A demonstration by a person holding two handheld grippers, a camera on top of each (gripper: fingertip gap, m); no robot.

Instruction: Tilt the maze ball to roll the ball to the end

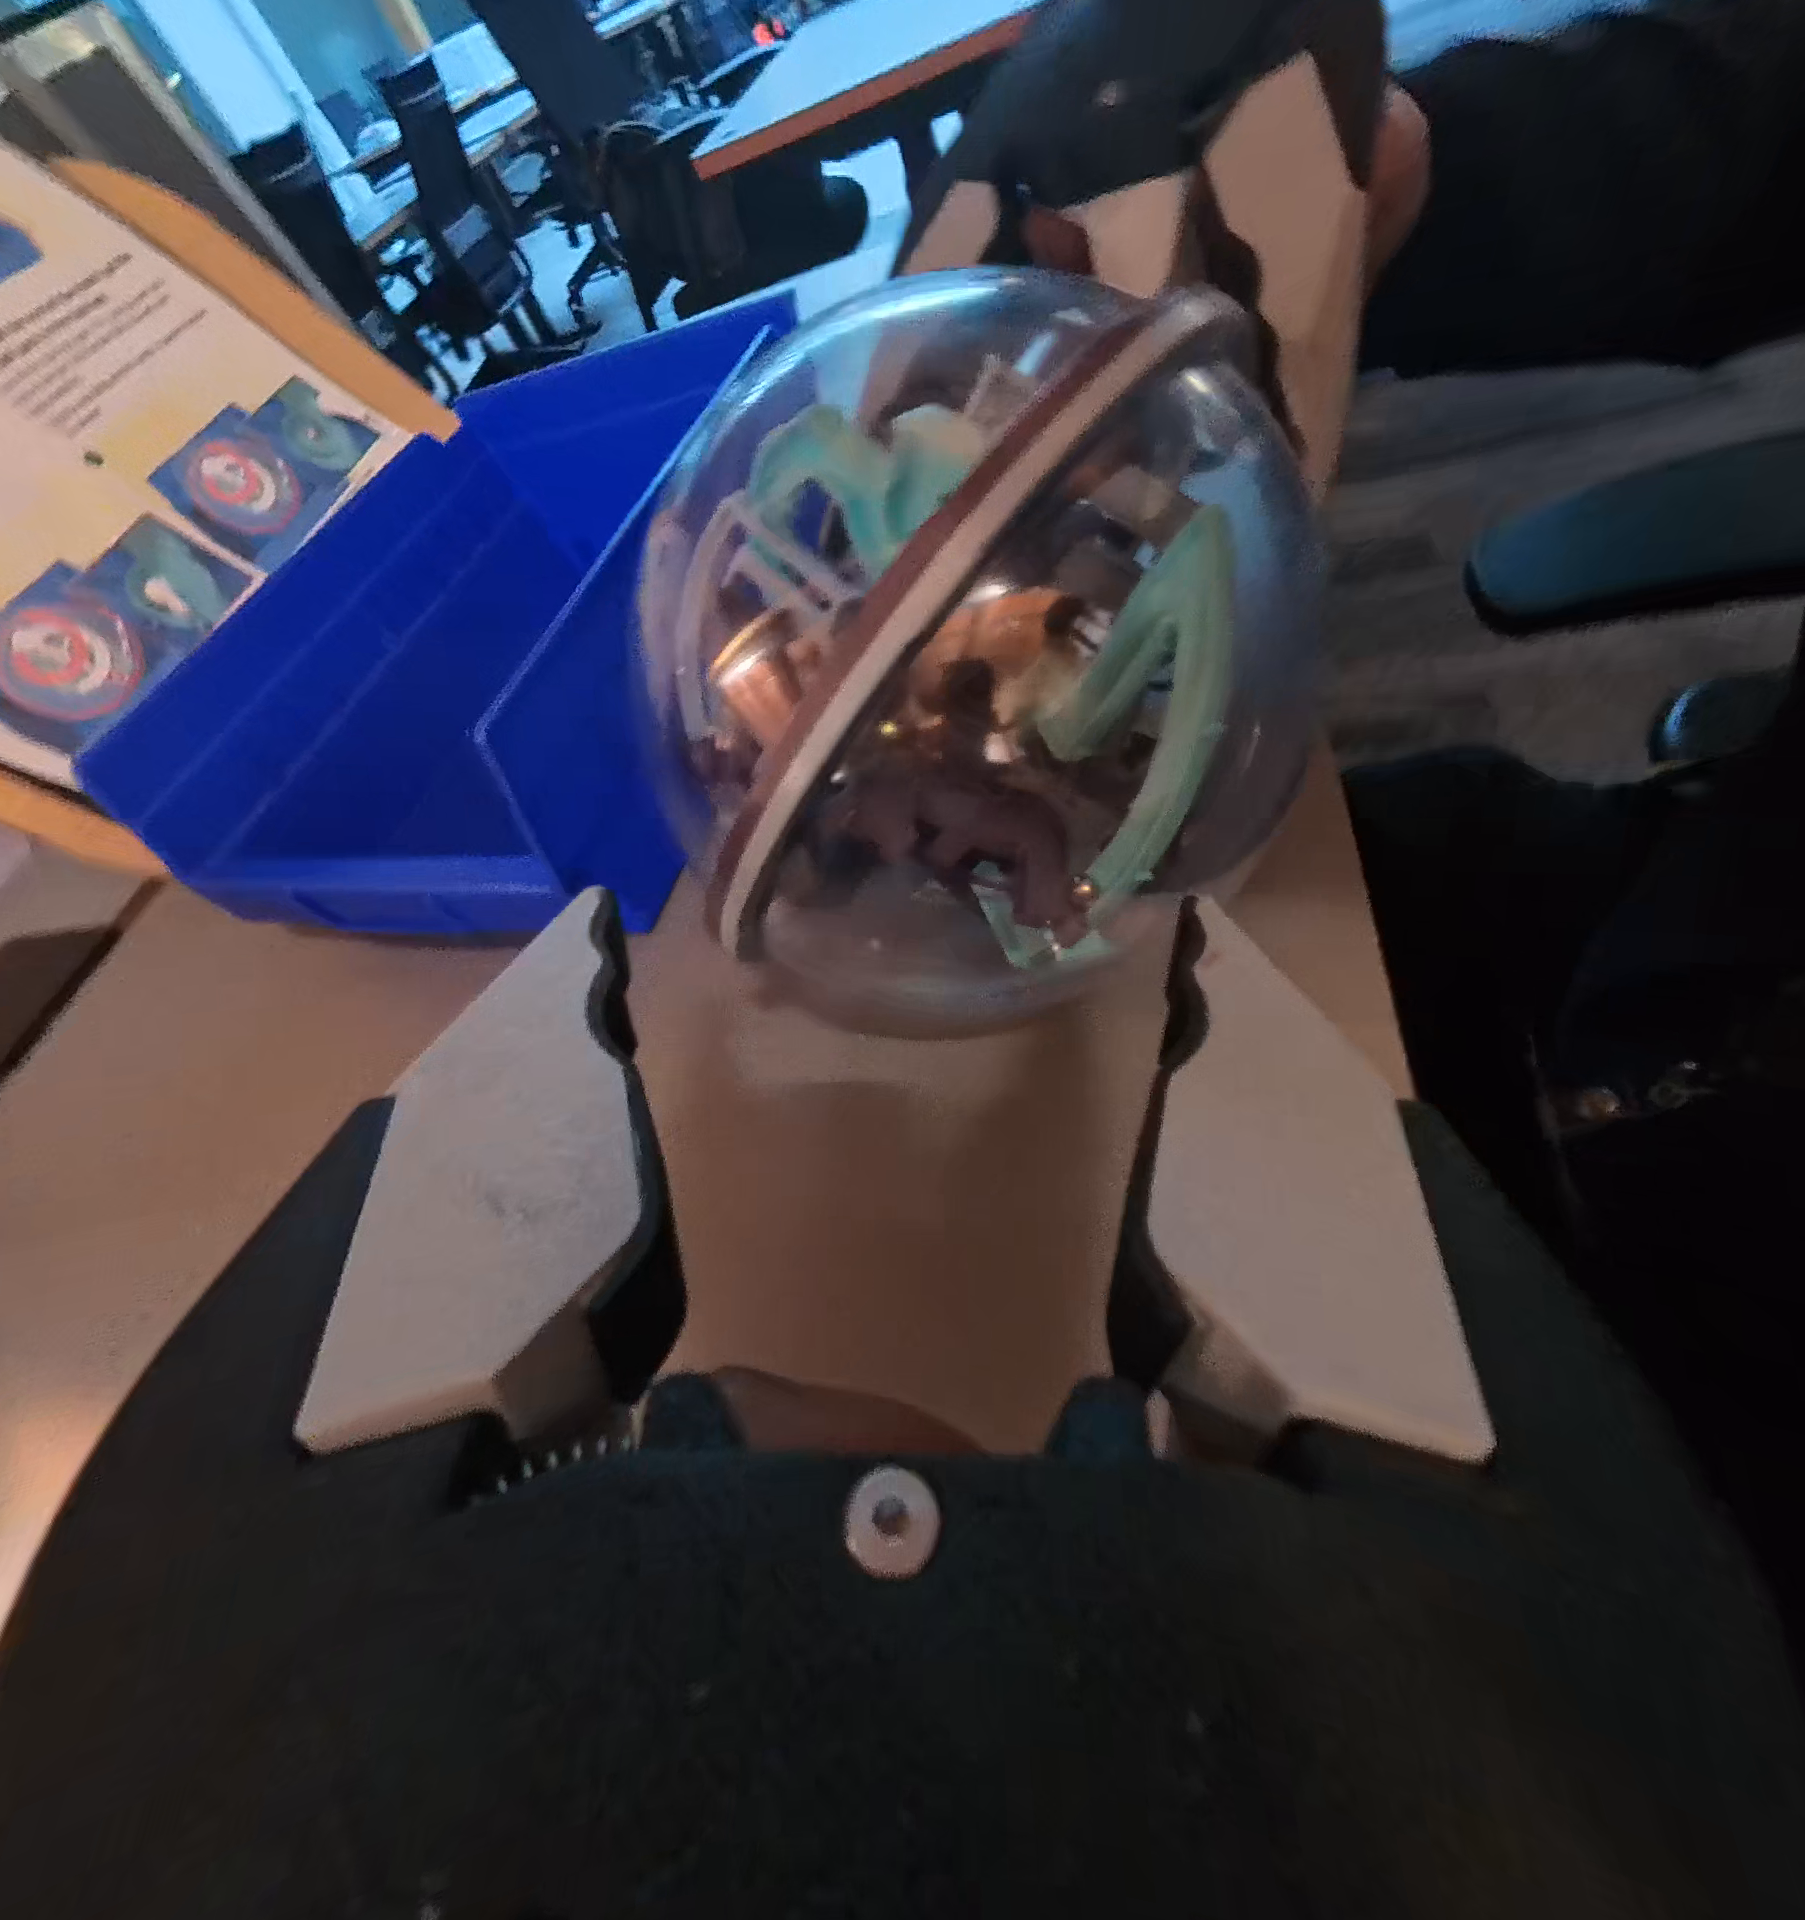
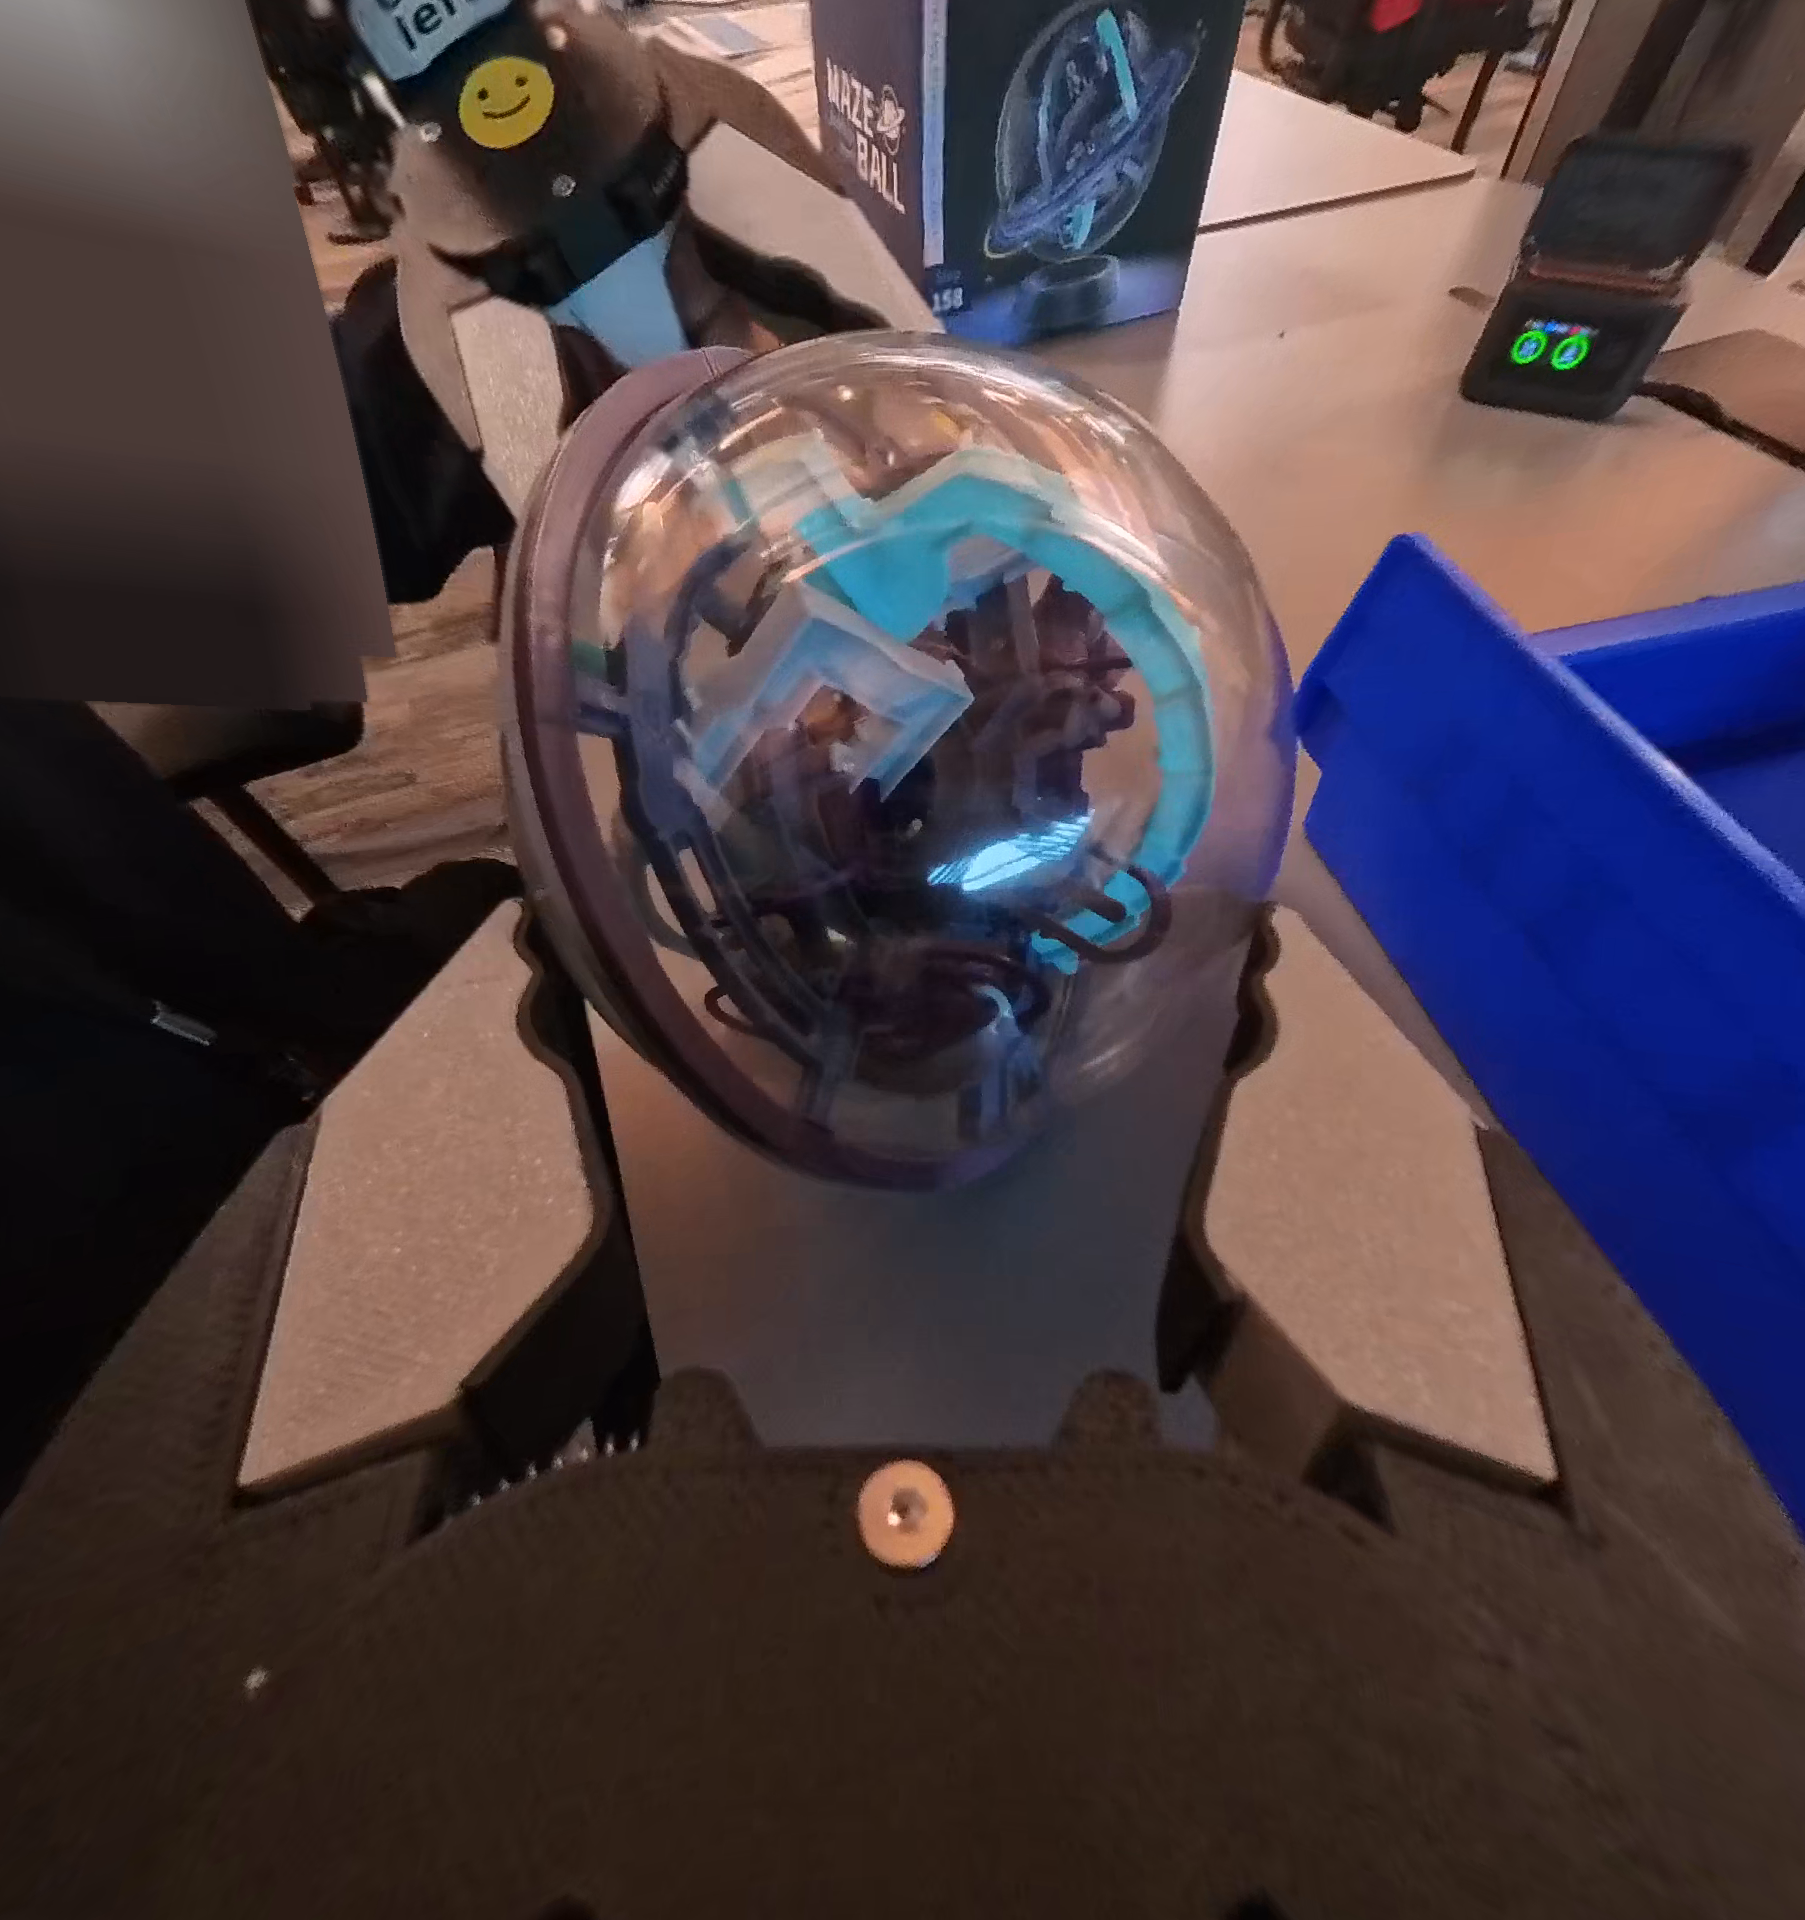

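The maze ball (image 1: 981, 644) is a clear sphere with a grey ring around it and green, blue and purple tracks inside, held up above the tan table (image 1: 254, 1039). A small steel ball (image 1: 1083, 888) sits low by a green track. My right gripper (image 2: 893, 935) is shut on the maze ball (image 2: 877, 748), one finger on each side. Its fingers (image 1: 1282, 270) show behind the sphere in the left wrist view. My left gripper (image 1: 898, 935) is open, its tips just under the near side of the sphere. I cannot tell whether they touch it.
A blue plastic bin (image 1: 378, 727) stands on the table beside the ball and shows at the right of the right wrist view (image 2: 1604, 831). A printed instruction sheet (image 1: 98, 468) lies at the left. The toy's box (image 2: 1033, 156) and a small black device (image 2: 1573, 312) stand farther back.
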